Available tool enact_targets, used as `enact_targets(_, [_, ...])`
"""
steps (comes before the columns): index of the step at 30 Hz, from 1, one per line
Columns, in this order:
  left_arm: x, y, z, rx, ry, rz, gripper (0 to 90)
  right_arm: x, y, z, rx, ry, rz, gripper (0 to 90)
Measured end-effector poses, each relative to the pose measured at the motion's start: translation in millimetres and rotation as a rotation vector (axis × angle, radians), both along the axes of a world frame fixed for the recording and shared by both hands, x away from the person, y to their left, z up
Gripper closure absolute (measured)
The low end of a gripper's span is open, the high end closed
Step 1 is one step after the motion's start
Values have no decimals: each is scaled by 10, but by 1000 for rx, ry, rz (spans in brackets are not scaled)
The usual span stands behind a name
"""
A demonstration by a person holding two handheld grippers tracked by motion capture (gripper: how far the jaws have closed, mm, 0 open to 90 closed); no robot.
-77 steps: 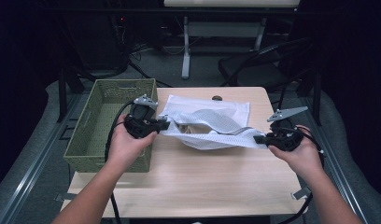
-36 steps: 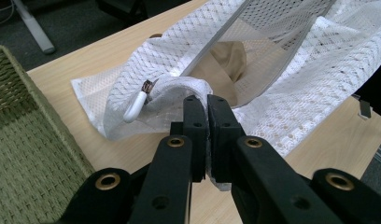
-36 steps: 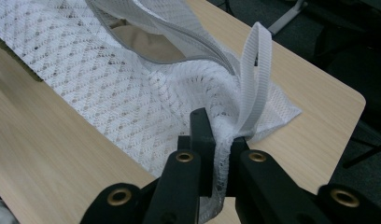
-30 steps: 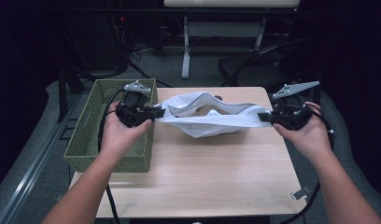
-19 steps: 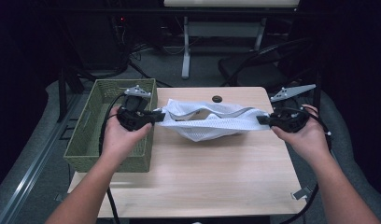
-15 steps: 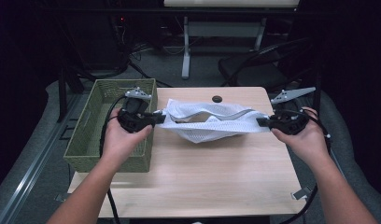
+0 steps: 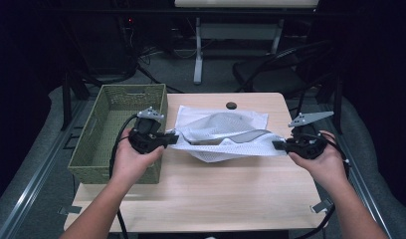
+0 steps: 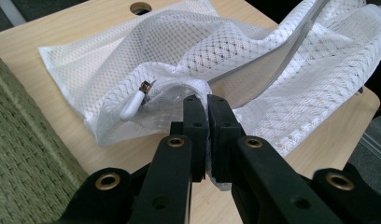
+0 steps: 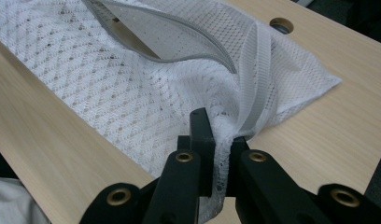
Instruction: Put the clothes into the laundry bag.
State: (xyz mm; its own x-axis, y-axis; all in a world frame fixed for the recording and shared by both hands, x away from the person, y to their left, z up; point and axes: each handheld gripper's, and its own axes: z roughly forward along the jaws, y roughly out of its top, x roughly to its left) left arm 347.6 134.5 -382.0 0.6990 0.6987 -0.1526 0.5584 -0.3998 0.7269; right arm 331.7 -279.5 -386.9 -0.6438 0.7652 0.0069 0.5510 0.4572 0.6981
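Left gripper (image 7: 167, 140): clamped on left end of mesh laundry bag (image 7: 226, 134). Bag: stretched crosswise over table (image 7: 231, 189), long axis gripper to gripper, basket (image 7: 99, 142) just left. Right gripper (image 7: 276, 145): pinching right end.

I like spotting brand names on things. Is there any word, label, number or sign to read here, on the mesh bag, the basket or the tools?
None can be read.
White mesh bag: plain netting, no label showing.
Zipper pull: no marking legible.
Green woven basket: no tag.
Left hand-held gripper and right hand-held gripper: black, no lettering.
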Motion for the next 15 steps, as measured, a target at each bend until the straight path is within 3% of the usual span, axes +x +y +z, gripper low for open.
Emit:
enact_targets(7, [-113,-6,-214,25,21,-9,875,-127,34,-188,-4,23,10,888])
enact_targets(15, [-272,62,-430,19,48,-11,874,-288,52,-398,31,49,17,888])
